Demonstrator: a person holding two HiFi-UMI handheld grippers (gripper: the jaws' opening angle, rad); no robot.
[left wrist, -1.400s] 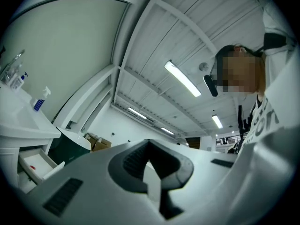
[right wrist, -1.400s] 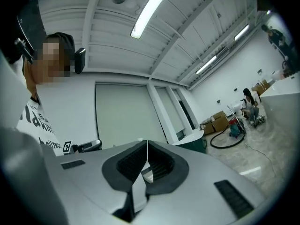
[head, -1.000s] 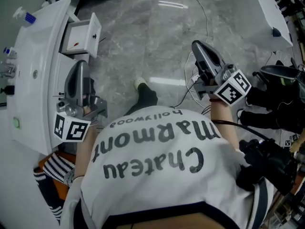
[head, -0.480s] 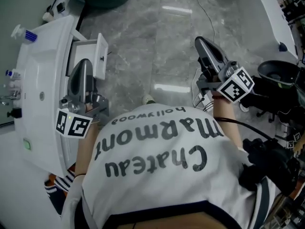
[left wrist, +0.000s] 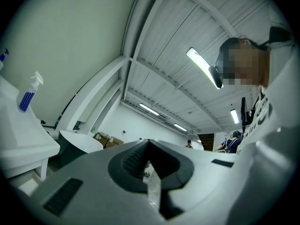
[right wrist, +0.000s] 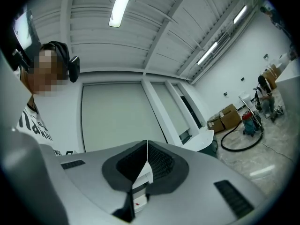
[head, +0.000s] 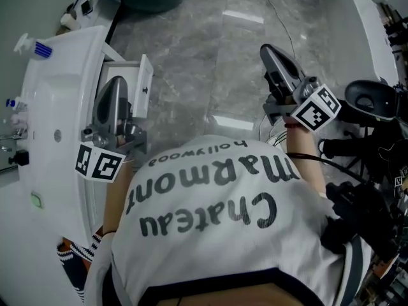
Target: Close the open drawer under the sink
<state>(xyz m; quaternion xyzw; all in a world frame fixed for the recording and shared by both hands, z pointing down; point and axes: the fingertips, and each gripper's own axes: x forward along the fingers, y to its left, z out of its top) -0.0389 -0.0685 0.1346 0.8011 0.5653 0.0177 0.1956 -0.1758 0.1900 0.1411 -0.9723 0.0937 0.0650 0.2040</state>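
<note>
- The sink (head: 54, 101) is a white basin along the outer, left side of my left gripper (head: 116, 81). A spray bottle (head: 32, 45) stands at its far corner, ahead of that gripper and further left.
- The drawer (head: 146, 75) under the sink stands pulled out. It is a white box with a flat front panel and a small dark knob. The panel is just to the right of my left gripper's tip, on the side toward my right gripper.
- My left forearm reaches forward beside the sink's edge, and the gripper points ahead roughly level. Its marker cube (head: 97, 161) is at the rear, close to my chest.
- From the head view this gripper covers part of the drawer's open top. I cannot tell whether it touches the drawer.
- In the left gripper view its jaws are pressed together with nothing between them.
- My right gripper (head: 269, 50) is well apart from the drawer, off to the right above the grey marble floor (head: 204, 56).
- My right arm is bent with the gripper pointing forward, its marker cube (head: 317, 109) just above my wrist.
- In the right gripper view its jaws also meet tip to tip and grip nothing.
</note>
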